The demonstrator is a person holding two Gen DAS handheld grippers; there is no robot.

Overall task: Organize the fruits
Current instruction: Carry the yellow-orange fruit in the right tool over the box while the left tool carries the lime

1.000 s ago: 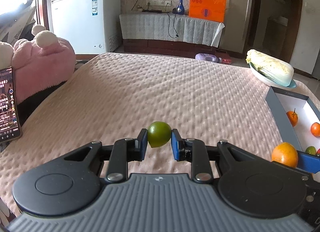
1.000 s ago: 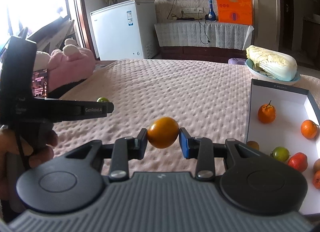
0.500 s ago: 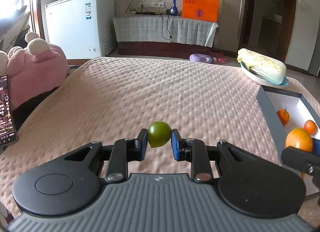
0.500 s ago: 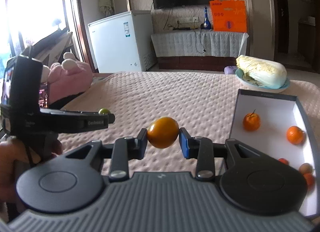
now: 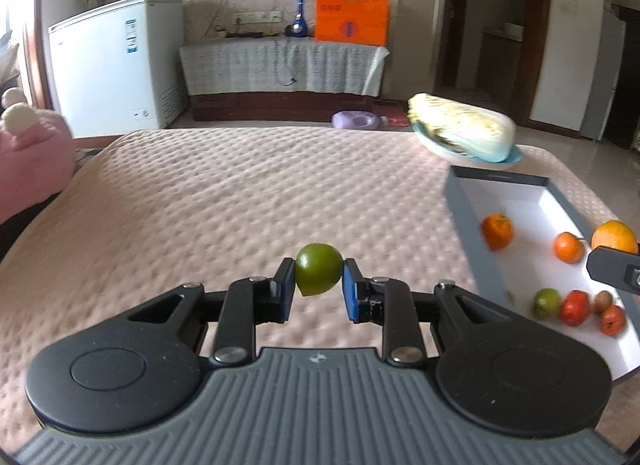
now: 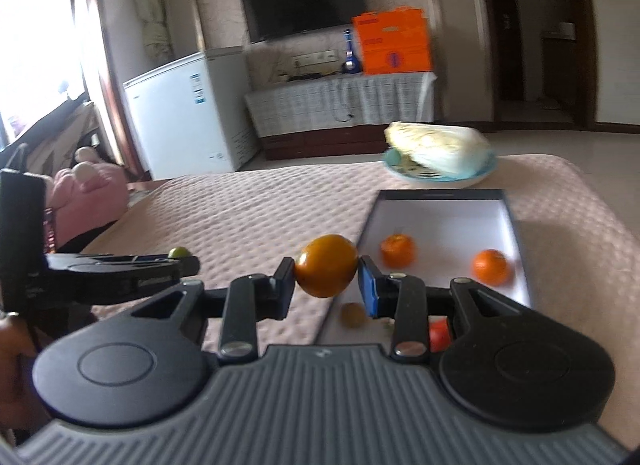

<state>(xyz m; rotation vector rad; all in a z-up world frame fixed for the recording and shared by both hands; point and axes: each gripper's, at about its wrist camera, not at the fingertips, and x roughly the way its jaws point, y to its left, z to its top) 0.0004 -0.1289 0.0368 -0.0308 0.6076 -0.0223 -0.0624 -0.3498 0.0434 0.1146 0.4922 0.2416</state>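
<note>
My left gripper [image 5: 319, 283] is shut on a small green fruit [image 5: 318, 268], held above the pink quilted cover [image 5: 240, 201]. My right gripper [image 6: 326, 279] is shut on an orange fruit [image 6: 326, 271], held over the near left edge of the grey-rimmed white box [image 6: 448, 217]. That box [image 5: 516, 197] lies at the right of the cover and holds two small oranges [image 5: 496, 231], a green fruit [image 5: 546, 302] and several red ones [image 5: 574, 307]. In the left wrist view the right gripper's tip with the orange fruit [image 5: 614, 237] shows at the right edge. The right wrist view has the left gripper [image 6: 182, 261] at its left.
A cabbage on a blue plate [image 5: 464, 133] sits just beyond the box. A pink plush toy [image 5: 28, 157] lies at the cover's left edge. Behind stand a white freezer [image 5: 108, 65], a covered bench with an orange box [image 5: 352, 13], and a wall TV.
Both grippers have swung to the right with their fruits. The white box has come closer and further into both views; the phone has left the left wrist view.
</note>
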